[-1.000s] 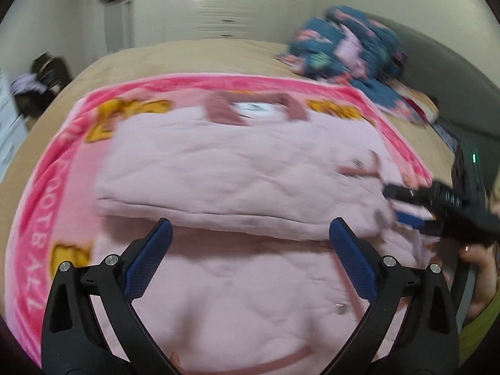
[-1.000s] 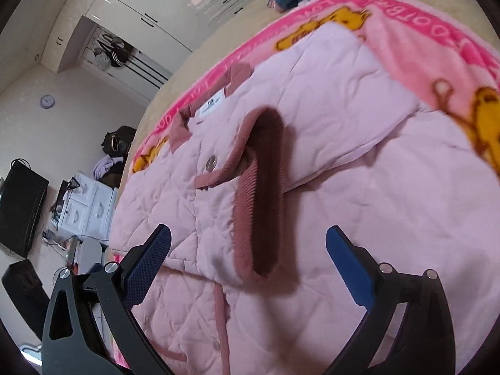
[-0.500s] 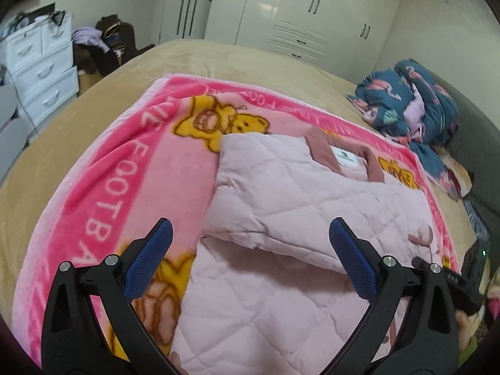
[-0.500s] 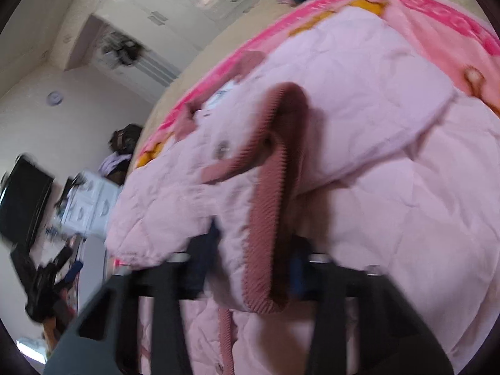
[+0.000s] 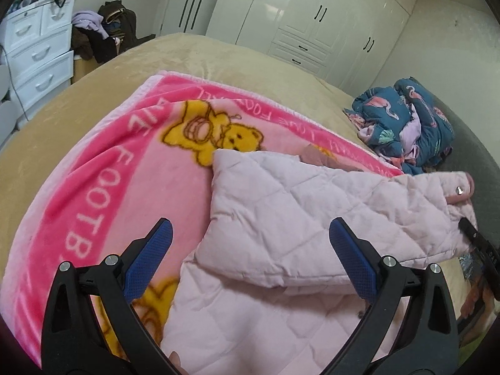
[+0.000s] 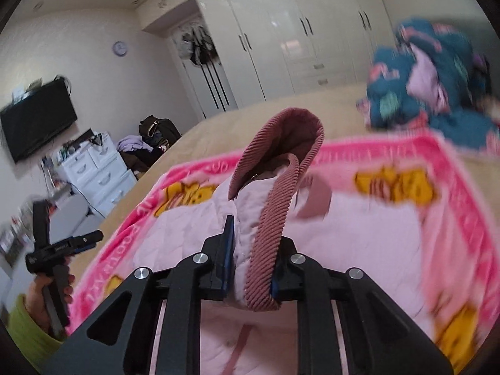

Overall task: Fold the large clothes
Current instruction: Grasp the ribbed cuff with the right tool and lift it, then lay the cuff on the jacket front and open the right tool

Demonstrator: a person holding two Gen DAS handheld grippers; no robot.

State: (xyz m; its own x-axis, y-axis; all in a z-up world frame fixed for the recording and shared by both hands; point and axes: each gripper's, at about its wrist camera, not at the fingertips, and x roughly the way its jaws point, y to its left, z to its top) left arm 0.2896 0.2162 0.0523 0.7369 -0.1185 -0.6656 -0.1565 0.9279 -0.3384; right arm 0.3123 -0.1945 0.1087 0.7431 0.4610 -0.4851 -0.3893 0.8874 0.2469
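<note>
- Right tongs (image 6: 248, 268) pinching the ribbed cuff (image 6: 275, 200) of the pink quilted jacket (image 5: 297, 218), pads pressed on the sleeve end so the sleeve is lifting off the body for folding.
- Cuff arching up above the jacket, open mouth facing forward, probably because only its lower edge is being clamped.
- Left tongs (image 5: 250, 256) spread wide, gripping nothing, hovering over the jacket's near side; likely waiting to pin or catch a fold.
- Jacket lying flat on the pink bear blanket (image 5: 93, 187), one quilted panel already doubled over the body, collar towards the far side.
- Blanket spreading under the jacket as a clean folding surface on the tan bed (image 5: 218, 59).
- Blue patterned bundle (image 5: 409, 125) sitting beyond the jacket's far right corner, well apart, out of the folding area.
- Next move, by judgement: carrying the sleeve across the jacket's body without dragging the folded panel loose.
</note>
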